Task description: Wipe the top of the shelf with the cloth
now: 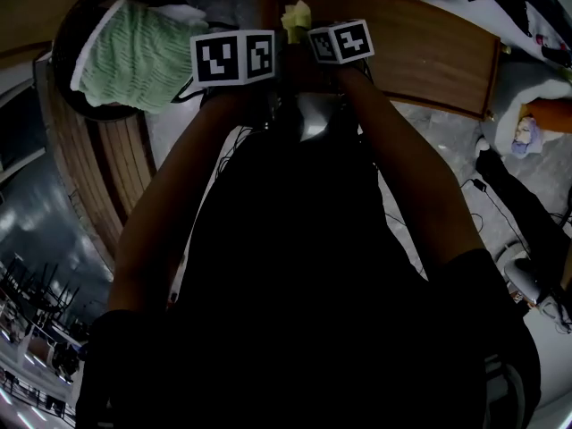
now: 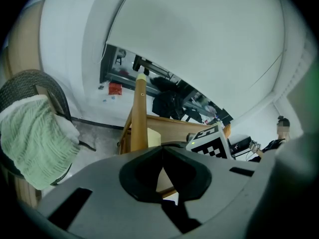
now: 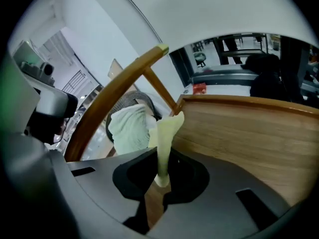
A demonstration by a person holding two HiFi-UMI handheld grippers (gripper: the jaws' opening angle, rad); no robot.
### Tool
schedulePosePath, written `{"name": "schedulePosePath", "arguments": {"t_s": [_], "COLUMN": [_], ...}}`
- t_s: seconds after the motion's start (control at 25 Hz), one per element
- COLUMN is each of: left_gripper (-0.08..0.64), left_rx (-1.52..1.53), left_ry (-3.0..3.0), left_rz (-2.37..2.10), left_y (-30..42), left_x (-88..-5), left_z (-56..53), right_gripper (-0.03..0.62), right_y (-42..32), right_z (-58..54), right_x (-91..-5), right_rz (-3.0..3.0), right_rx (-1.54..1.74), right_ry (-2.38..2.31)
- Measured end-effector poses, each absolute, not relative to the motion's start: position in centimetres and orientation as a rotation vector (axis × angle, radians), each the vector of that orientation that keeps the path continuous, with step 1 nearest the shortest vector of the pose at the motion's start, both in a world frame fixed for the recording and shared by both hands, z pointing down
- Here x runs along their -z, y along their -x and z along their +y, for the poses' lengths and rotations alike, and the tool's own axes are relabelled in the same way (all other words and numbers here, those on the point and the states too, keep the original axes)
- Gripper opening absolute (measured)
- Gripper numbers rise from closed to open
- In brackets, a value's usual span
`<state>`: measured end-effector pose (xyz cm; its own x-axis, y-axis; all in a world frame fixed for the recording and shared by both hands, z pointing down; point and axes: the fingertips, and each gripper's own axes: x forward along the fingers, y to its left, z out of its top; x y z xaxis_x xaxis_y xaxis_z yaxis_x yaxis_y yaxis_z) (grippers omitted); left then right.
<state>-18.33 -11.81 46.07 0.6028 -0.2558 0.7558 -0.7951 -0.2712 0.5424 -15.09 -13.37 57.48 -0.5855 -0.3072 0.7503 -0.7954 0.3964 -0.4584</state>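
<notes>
A pale yellow cloth stands up from between the jaws of my right gripper, which is shut on it. In the head view the cloth pokes out past the right gripper, and the left gripper is held close beside it. The wooden shelf spreads out just beyond the cloth, its top to the right of both grippers. My left gripper is shut with nothing between its jaws and points at a wooden post and the shelf's edge.
A dark wicker chair holding a green knitted cushion stands to the left, and the cushion lies near the left gripper. A curved wooden bar arches across the right gripper view. Cables and bags lie on the floor at right.
</notes>
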Motion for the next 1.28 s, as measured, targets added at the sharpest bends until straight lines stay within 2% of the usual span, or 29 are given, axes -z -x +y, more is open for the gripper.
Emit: {"name": "schedulePosePath", "arguments": {"t_s": [0.4, 0.56, 0.84, 1.28], "left_gripper": [0.011, 0.011, 0.011, 0.011], "left_rx": [-0.667, -0.658, -0.668, -0.728], "left_ry": [-1.826, -1.812, -1.792, -1.748], "left_rz": [-0.792, -0.800, -0.876, -0.864], "left_y": [17.5, 16.3, 14.2, 6.7], "left_x": [-47.3, -47.3, -47.8, -50.6], "left_z": [-12.1, -12.0, -13.0, -10.5], "right_gripper": [0.044, 0.043, 0.043, 0.044], "right_y": [16.5, 16.2, 11.9, 1.9], "right_z": [-14.6, -14.0, -13.7, -11.7], "right_x": [-59.9, -59.7, -60.0, -60.3], "right_rz": [-2.053, -2.061, -2.016, -1.903], "right_rx": [-0.976, -1.027, -0.956, -1.057], "right_ry": [-0.880, -0.895, -0.872, -0.916]}}
